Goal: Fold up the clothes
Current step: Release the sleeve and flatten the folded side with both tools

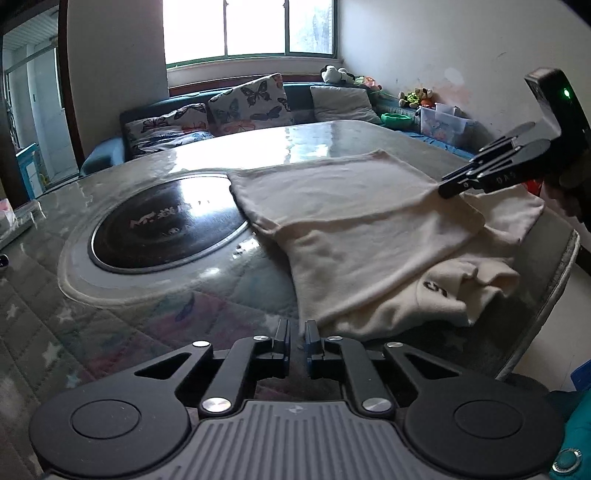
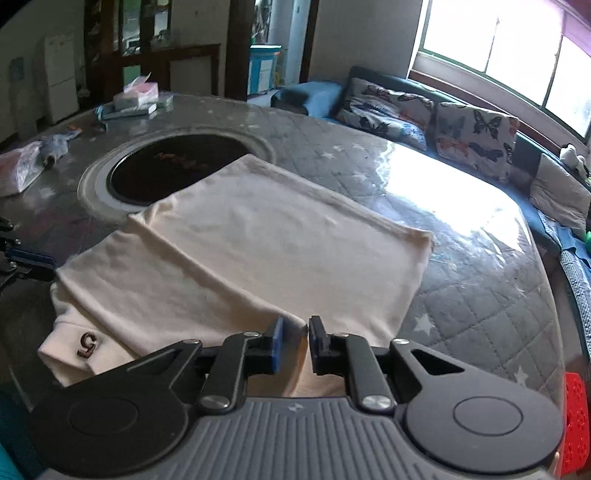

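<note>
Nearby, black hotplate (image 2: 173, 173) partly under cream shirt (image 2: 266, 251), tissue pack (image 2: 138, 94) beyond

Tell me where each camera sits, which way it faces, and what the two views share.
Left wrist: on the left gripper at the table's near edge, facing across the cream garment toward the window; the right gripper shows pinching the cloth.
Right wrist: on the right gripper, clamped on a fold, facing over the garment toward the round cooktop; the left gripper's fingers show at the left edge.
Shared: garment, cooktop, butterfly cushions, table.
</note>
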### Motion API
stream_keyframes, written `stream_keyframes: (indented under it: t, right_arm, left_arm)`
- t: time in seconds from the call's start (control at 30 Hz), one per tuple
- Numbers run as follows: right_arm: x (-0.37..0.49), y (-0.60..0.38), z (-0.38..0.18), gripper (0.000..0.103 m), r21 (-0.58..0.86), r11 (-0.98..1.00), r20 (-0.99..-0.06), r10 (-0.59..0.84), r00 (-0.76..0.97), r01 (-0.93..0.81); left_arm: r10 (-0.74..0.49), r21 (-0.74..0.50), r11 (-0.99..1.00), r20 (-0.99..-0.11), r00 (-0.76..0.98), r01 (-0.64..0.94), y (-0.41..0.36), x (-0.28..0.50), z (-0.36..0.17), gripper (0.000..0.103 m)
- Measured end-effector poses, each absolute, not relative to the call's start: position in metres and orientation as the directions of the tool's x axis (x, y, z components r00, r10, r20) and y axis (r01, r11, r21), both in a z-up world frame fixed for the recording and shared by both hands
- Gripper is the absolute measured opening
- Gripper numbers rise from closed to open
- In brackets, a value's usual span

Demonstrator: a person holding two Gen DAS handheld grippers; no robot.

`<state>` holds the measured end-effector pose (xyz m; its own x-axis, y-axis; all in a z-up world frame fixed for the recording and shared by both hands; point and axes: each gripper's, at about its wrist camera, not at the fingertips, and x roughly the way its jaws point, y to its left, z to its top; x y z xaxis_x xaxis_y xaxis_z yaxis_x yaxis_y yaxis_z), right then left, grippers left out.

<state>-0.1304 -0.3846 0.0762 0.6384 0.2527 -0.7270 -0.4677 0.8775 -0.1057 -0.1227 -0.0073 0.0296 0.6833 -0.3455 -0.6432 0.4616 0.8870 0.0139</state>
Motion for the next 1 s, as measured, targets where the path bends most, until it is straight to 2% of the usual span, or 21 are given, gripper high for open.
stream_keyframes:
  t: [0.13, 0.3, 0.43, 0.53, 0.8, 1.0]
  right_arm:
    - [-0.137, -0.391, 0.086, 0.015, -0.090, 0.874, -0.707, 0.282, 0.649, -0.478]
    - [-0.146, -0.387, 0.073, 0.015, -0.055, 0.855, -0.726, 0.320, 0.608, -0.516]
    - [-0.149, -0.387, 0.060, 0.019, -0.045, 0.851, -0.748, 0.319, 0.582, -0.524]
    - [-0.151, -0.392, 0.054, 0.020, -0.040, 0.857, -0.755, 0.311, 0.577, -0.514]
    - [-0.157, -0.391, 0.064, 0.023, -0.025, 0.858, -0.717, 0.342, 0.608, -0.513]
    - [-0.148, -0.362, 0.056, 0.029, -0.007, 0.808, -0.722, 0.404, 0.562, -0.590]
  left_arm:
    - [-0.354, 0.015, 0.888, -0.617, 0.703, 0.461, -0.011, -0.106, 0.046, 0.010]
    - [-0.424, -0.031, 0.863, -0.586, 0.691, 0.503, -0.036, -0.072, 0.052, 0.010]
    - [-0.428, -0.028, 0.852, -0.611, 0.666, 0.522, -0.055, -0.046, 0.038, 0.011]
    - [-0.382, 0.008, 0.862, -0.648, 0.659, 0.507, -0.060, -0.034, 0.023, 0.012]
    - [-0.386, 0.003, 0.862, -0.646, 0.659, 0.507, -0.057, -0.035, 0.019, 0.012]
    - [-0.378, 0.012, 0.863, -0.647, 0.662, 0.505, -0.059, -0.035, 0.020, 0.012]
